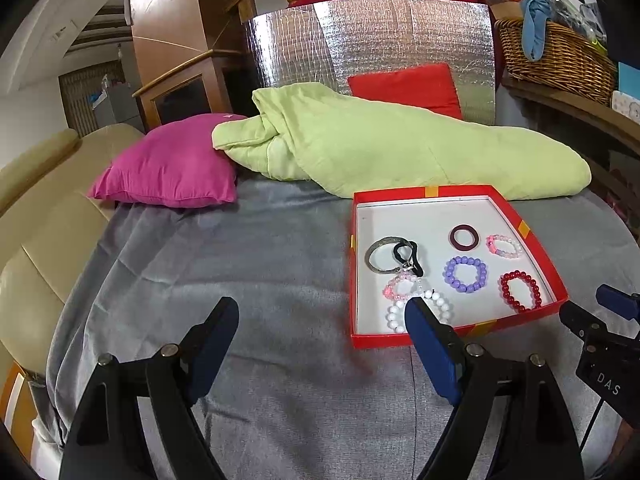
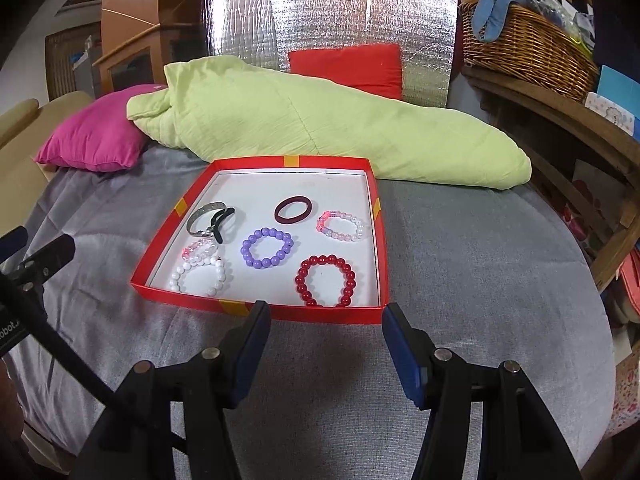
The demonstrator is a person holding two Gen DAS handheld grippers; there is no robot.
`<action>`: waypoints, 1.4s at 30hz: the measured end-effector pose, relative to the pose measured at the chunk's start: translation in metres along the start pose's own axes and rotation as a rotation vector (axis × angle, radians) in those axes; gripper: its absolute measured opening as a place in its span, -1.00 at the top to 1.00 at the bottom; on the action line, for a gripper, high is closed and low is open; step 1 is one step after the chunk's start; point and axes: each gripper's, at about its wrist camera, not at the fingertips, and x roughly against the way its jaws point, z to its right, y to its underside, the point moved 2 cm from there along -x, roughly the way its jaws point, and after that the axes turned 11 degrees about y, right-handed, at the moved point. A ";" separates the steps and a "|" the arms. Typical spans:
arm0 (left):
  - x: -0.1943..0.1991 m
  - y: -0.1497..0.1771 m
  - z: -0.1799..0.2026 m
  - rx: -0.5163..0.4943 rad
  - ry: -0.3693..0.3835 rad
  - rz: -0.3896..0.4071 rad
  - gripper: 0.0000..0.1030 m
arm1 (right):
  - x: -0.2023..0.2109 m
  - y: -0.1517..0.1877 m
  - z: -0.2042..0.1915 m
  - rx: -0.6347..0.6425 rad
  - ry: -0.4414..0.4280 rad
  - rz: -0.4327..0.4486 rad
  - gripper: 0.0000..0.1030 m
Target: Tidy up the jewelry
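A shallow red box (image 1: pixel 524 226) (image 2: pixel 168 252) with a white floor lies on the grey bedcover. Inside lie several bracelets: a red bead one (image 1: pixel 520 291) (image 2: pixel 325 281), a purple bead one (image 1: pixel 466 274) (image 2: pixel 267 253), a white bead one (image 1: pixel 394 320) (image 2: pixel 197 276), pink bead ones (image 1: pixel 505 245) (image 2: pixel 341 226), a maroon ring (image 1: pixel 463 237) (image 2: pixel 293 209) and a silver bangle with a black band (image 1: pixel 390 258) (image 2: pixel 212 220). My left gripper (image 1: pixel 322 312) is open and empty, left of the box's near corner. My right gripper (image 2: pixel 326 318) is open and empty, just before the box's near wall.
A light green blanket (image 1: pixel 380 144) (image 2: pixel 320 128) lies behind the box. A magenta pillow (image 1: pixel 168 168) (image 2: pixel 92 140) lies at the left, a red cushion (image 1: pixel 408 86) against a silver foil panel (image 1: pixel 360 40). A wicker basket (image 2: pixel 528 50) stands on a wooden shelf at the right.
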 end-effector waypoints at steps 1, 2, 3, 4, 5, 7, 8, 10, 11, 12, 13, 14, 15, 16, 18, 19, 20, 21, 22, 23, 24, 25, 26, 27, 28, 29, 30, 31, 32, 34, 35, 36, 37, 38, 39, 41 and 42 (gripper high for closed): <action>0.000 0.000 0.000 0.000 0.000 0.000 -0.66 | 0.000 0.000 0.000 0.000 0.000 0.000 -0.20; 0.000 0.000 0.000 0.000 -0.001 0.001 -0.66 | 0.000 0.000 0.000 0.000 0.000 0.001 -0.20; 0.000 0.000 0.000 0.002 -0.003 0.000 -0.66 | 0.000 0.000 0.000 0.001 0.001 0.002 -0.20; 0.000 0.000 0.000 0.003 -0.003 0.000 -0.66 | 0.000 -0.001 0.000 0.001 0.001 0.003 -0.20; 0.000 0.000 -0.001 0.004 -0.002 -0.001 -0.66 | 0.001 -0.001 0.000 0.001 0.001 0.005 -0.20; 0.000 0.000 -0.001 0.006 -0.003 -0.001 -0.66 | 0.001 -0.001 -0.001 0.002 0.002 0.006 -0.20; 0.000 0.000 -0.001 0.005 -0.004 -0.002 -0.66 | 0.001 -0.001 -0.001 0.002 0.002 0.006 -0.20; -0.001 0.000 -0.002 0.006 -0.005 -0.003 -0.66 | 0.001 -0.001 0.000 0.002 0.001 0.006 -0.20; -0.001 0.000 -0.002 0.006 -0.004 -0.004 -0.66 | 0.001 -0.001 0.000 0.001 0.002 0.005 -0.20; -0.001 0.000 -0.001 0.007 -0.006 -0.003 -0.66 | 0.001 -0.001 0.000 0.001 0.001 0.006 -0.20; -0.001 0.000 -0.001 0.007 -0.006 -0.003 -0.66 | 0.001 -0.001 0.000 0.000 0.001 0.006 -0.20; -0.001 0.000 -0.002 0.007 -0.005 -0.003 -0.66 | 0.001 -0.001 0.000 -0.001 0.000 0.006 -0.20; -0.001 0.000 -0.002 0.006 -0.004 -0.004 -0.66 | 0.001 -0.002 0.000 0.000 0.001 0.007 -0.20; -0.001 0.001 -0.001 0.005 -0.005 -0.004 -0.66 | 0.001 -0.002 0.000 0.000 0.002 0.007 -0.20; -0.001 0.001 -0.001 0.003 -0.004 -0.005 -0.66 | 0.001 -0.002 0.000 0.000 0.002 0.008 -0.20; -0.002 0.001 0.000 0.002 -0.004 -0.005 -0.66 | 0.001 -0.002 0.000 0.000 0.003 0.008 -0.20; -0.002 0.002 0.000 0.001 -0.005 -0.005 -0.66 | 0.001 -0.002 0.000 -0.001 0.003 0.009 -0.20; -0.002 0.001 0.001 0.001 -0.005 -0.005 -0.66 | 0.002 -0.002 0.000 -0.002 0.004 0.009 -0.20; -0.002 0.002 0.001 0.001 -0.003 -0.006 -0.66 | 0.002 -0.002 0.001 -0.004 0.005 0.009 -0.20; -0.002 0.002 0.001 0.002 -0.004 -0.006 -0.66 | 0.002 -0.002 0.002 -0.006 0.005 0.010 -0.20; -0.002 0.002 0.000 0.003 -0.005 -0.005 -0.66 | 0.002 -0.002 0.002 -0.008 0.006 0.010 -0.20; -0.002 0.002 0.000 0.004 -0.006 -0.004 -0.66 | 0.002 -0.002 0.002 -0.010 0.006 0.011 -0.20; -0.002 0.001 0.000 0.005 -0.006 -0.004 -0.66 | 0.002 -0.002 0.002 -0.011 0.006 0.011 -0.20; -0.002 0.002 0.000 0.005 -0.007 -0.004 -0.66 | 0.002 -0.002 0.002 -0.011 0.007 0.011 -0.20; -0.002 0.001 0.000 0.005 -0.008 -0.004 -0.66 | 0.002 -0.002 0.002 -0.011 0.007 0.012 -0.20; -0.002 0.001 0.000 0.004 -0.007 -0.004 -0.66 | 0.003 -0.002 0.002 -0.010 0.008 0.013 -0.20; -0.002 0.001 0.000 0.004 -0.007 -0.005 -0.66 | 0.003 -0.002 0.002 -0.010 0.007 0.012 -0.20; -0.002 0.001 0.001 0.005 -0.007 -0.004 -0.66 | 0.003 -0.002 0.002 -0.010 0.007 0.012 -0.20; -0.002 0.001 0.001 0.005 -0.007 -0.004 -0.66 | 0.003 -0.002 0.002 -0.010 0.007 0.013 -0.20; -0.002 0.001 0.000 0.005 -0.007 -0.005 -0.66 | 0.003 -0.002 0.002 -0.010 0.008 0.012 -0.20; -0.002 0.001 0.000 0.006 -0.008 -0.005 -0.66 | 0.003 -0.002 0.002 -0.010 0.008 0.012 -0.20; -0.002 0.001 0.000 0.006 -0.006 -0.005 -0.66 | 0.003 -0.002 0.002 -0.011 0.008 0.012 -0.20; -0.002 0.001 0.000 0.006 -0.008 -0.005 -0.66 | 0.003 -0.002 0.002 -0.010 0.008 0.012 -0.20; -0.002 0.001 0.000 0.007 -0.008 -0.004 -0.66 | 0.003 -0.002 0.002 -0.010 0.009 0.012 -0.20; -0.001 0.001 0.000 0.008 -0.008 -0.005 -0.66 | 0.003 -0.002 0.002 -0.011 0.008 0.012 -0.20; -0.001 0.001 0.000 0.007 -0.008 -0.005 -0.66 | 0.003 -0.002 0.002 -0.011 0.008 0.013 -0.20; -0.001 0.001 -0.001 0.008 -0.008 -0.005 -0.66 | 0.003 -0.002 0.002 -0.011 0.008 0.012 -0.20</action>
